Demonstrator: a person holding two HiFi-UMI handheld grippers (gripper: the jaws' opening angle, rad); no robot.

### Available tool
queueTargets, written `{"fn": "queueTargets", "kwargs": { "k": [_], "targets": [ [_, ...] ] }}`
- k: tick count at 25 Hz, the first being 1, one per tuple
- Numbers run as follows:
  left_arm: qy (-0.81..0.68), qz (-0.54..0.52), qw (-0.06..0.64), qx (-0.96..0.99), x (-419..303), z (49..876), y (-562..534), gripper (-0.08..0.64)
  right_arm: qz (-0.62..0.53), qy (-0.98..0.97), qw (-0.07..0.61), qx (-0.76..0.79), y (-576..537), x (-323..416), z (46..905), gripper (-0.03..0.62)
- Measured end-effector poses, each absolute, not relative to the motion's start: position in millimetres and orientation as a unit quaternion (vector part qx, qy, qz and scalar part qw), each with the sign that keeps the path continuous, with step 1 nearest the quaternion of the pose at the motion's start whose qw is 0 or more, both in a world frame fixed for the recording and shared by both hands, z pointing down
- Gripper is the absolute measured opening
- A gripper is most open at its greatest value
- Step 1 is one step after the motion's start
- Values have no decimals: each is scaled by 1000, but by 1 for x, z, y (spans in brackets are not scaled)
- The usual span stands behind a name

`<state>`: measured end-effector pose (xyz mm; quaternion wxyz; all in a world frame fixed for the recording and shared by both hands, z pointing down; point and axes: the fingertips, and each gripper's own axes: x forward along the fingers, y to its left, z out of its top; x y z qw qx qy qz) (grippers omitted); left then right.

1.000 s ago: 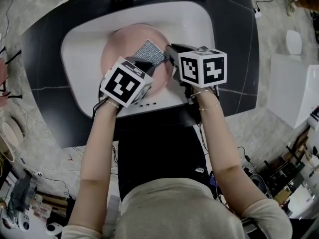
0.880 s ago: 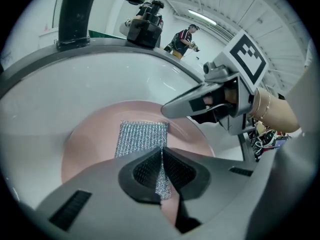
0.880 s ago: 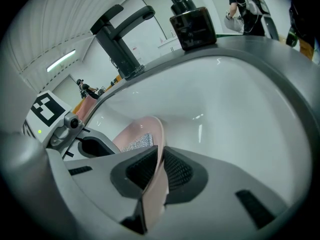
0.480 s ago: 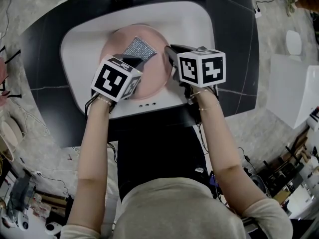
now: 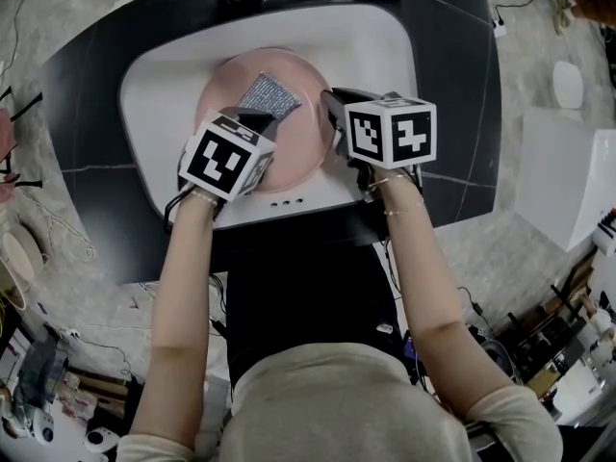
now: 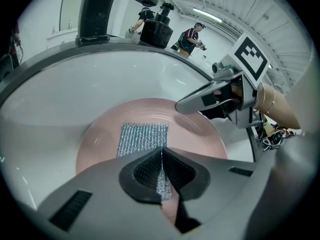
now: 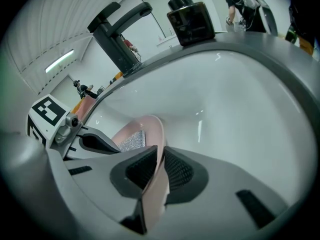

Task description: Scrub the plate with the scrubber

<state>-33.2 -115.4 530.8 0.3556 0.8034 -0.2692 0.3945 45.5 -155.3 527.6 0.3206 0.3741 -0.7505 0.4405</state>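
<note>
Left gripper view shows the jaws of the left gripper (image 6: 162, 156) clenched on the near edge of the limp scrubber (image 6: 142, 138), while those of the right gripper (image 7: 161, 152) pinch the rim of the stiff, probably slippery plate (image 7: 151, 128).

One plate (image 5: 300, 150), one scrubber (image 5: 269, 94), one sink (image 5: 162, 77), one tap (image 7: 122, 15), one soap bottle (image 7: 190, 21), two grippers — left (image 6: 162, 151), right (image 7: 159, 154)

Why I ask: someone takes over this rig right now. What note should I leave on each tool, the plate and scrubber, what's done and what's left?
Left tool: shut on the silver scrubber, which lies flat on the pink plate.
Right tool: shut on the plate's right rim, steadying it.
The plate sits in the white sink.
Done: both grips set, scrubber on the plate.
Left: scrub across the plate. No dirt or foam shows, so I can't tell how much is covered.
</note>
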Motion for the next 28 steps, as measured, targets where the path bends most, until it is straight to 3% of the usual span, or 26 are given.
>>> {"fn": "queueTargets", "kwargs": {
  "k": [8, 15, 28],
  "targets": [
    [-295, 391, 337, 804, -40, 525, -113, 25, 414, -745, 370, 370, -152, 48, 537, 64],
    [-306, 390, 318, 808, -45, 509, -113, 25, 415, -735, 393, 366, -149, 50, 544, 127],
    [-368, 335, 295, 815, -67, 433, -118, 25, 376, -785, 317, 376, -162, 27, 467, 140]
  ]
}}
